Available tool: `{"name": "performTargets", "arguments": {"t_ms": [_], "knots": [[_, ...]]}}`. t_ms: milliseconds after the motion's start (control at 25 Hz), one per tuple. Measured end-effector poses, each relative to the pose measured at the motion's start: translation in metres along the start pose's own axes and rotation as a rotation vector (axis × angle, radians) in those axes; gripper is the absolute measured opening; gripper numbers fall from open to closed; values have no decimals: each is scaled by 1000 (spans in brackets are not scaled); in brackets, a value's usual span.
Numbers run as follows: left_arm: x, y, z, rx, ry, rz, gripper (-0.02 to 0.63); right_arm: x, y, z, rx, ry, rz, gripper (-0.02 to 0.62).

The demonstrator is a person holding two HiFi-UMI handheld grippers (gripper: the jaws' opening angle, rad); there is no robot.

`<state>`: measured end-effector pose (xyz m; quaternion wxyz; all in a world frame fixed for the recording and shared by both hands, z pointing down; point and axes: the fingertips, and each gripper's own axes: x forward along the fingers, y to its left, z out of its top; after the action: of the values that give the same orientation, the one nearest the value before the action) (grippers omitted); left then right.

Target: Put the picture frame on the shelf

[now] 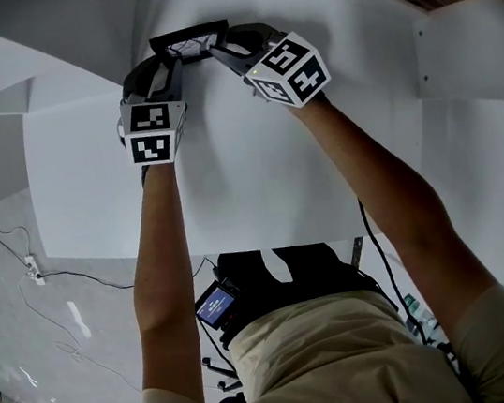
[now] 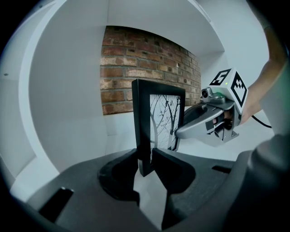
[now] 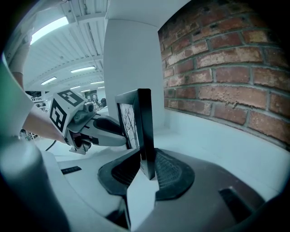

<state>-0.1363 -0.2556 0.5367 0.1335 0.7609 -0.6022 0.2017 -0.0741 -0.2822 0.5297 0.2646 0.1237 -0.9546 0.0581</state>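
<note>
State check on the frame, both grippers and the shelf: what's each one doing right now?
picture frame: upright, gripped at both side edges, just in front of the brick wall.
left gripper: shut on one edge of the picture frame.
right gripper: shut on the opposite edge.
shelf: picture frame over it, not yet released; contact unclear.

Over the white shelf (image 1: 257,176), the black picture frame (image 1: 191,39) is upright (contact unclear).

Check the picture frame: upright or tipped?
Upright. The picture frame stands vertical in both gripper views, left gripper and right gripper each shut on one side edge.
</note>
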Motion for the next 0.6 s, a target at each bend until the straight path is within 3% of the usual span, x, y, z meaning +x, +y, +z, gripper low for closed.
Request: {"name": "performTargets", "arguments": {"t_ms": [600], "knots": [[-4, 0, 0, -32, 0, 12, 84, -2, 1, -1, -1, 17, 6, 77]]}}
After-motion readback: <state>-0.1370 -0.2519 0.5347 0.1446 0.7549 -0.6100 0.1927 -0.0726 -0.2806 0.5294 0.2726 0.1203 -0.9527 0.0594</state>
